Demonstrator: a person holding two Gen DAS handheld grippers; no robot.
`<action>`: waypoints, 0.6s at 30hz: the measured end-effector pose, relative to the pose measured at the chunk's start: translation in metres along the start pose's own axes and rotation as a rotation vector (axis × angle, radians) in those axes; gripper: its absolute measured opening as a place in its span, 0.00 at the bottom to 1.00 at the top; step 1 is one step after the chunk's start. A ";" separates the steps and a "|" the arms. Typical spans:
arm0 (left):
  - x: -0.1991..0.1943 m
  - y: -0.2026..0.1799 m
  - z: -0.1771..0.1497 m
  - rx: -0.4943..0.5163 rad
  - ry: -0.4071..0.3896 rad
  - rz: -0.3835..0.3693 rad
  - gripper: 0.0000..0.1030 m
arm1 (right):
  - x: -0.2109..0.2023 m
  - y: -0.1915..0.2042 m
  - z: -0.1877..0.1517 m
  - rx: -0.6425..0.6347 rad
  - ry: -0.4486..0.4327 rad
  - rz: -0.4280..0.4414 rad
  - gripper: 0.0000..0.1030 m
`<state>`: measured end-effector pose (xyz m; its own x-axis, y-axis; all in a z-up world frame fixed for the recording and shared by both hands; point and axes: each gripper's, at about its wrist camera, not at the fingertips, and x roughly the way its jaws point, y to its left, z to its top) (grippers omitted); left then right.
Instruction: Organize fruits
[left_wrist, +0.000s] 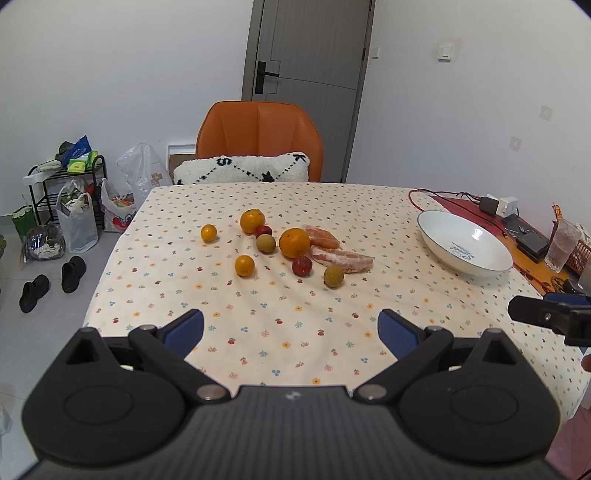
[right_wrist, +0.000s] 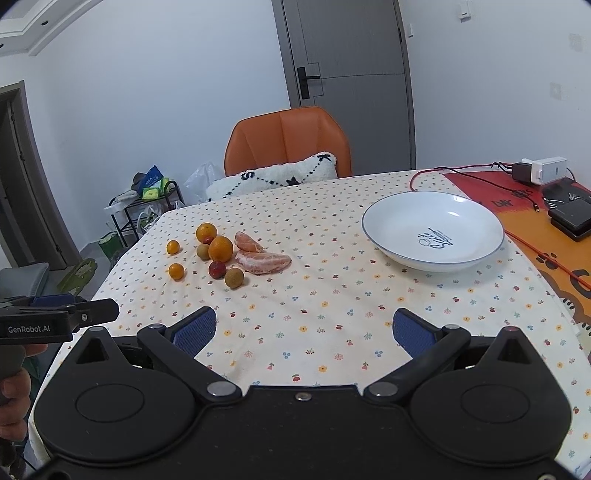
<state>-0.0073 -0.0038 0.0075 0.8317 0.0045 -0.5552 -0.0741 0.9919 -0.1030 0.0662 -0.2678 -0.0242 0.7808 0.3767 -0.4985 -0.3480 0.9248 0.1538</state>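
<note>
Several fruits lie loose on the flowered tablecloth (left_wrist: 295, 332): a big orange (left_wrist: 294, 242) (right_wrist: 220, 248), a second orange (left_wrist: 252, 220) (right_wrist: 206, 232), two small oranges (left_wrist: 244, 265) (right_wrist: 176, 271), two red fruits (left_wrist: 301, 266) (right_wrist: 217, 269), two brownish round fruits (left_wrist: 334, 276) (right_wrist: 234, 277) and peeled citrus segments (left_wrist: 341, 259) (right_wrist: 263, 261). An empty white bowl (left_wrist: 480, 262) (right_wrist: 391, 247) stands to their right. My left gripper (left_wrist: 291, 328) is open, well short of the fruit. My right gripper (right_wrist: 303, 330) is open too, near the front, between the fruit and the bowl.
An orange chair (left_wrist: 258, 136) with a white cushion (left_wrist: 242, 168) stands behind the table. Cables, chargers and black cases (right_wrist: 570, 218) lie on an orange mat at the right. A plastic cup (left_wrist: 561, 245) stands there too. Bags, a rack and shoes (left_wrist: 51, 280) sit on the floor at the left.
</note>
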 end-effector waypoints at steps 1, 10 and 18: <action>0.000 0.000 0.000 0.000 0.000 0.000 0.97 | 0.000 0.000 0.000 0.000 0.000 0.000 1.00; -0.001 0.001 0.001 -0.001 -0.002 0.002 0.97 | -0.001 0.001 0.001 -0.001 0.001 -0.002 1.00; -0.009 0.007 0.002 -0.004 -0.012 0.007 0.97 | -0.004 0.004 0.006 -0.005 -0.007 0.004 1.00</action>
<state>-0.0141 0.0031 0.0132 0.8375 0.0130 -0.5463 -0.0822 0.9913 -0.1025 0.0645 -0.2658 -0.0168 0.7832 0.3807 -0.4916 -0.3538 0.9230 0.1511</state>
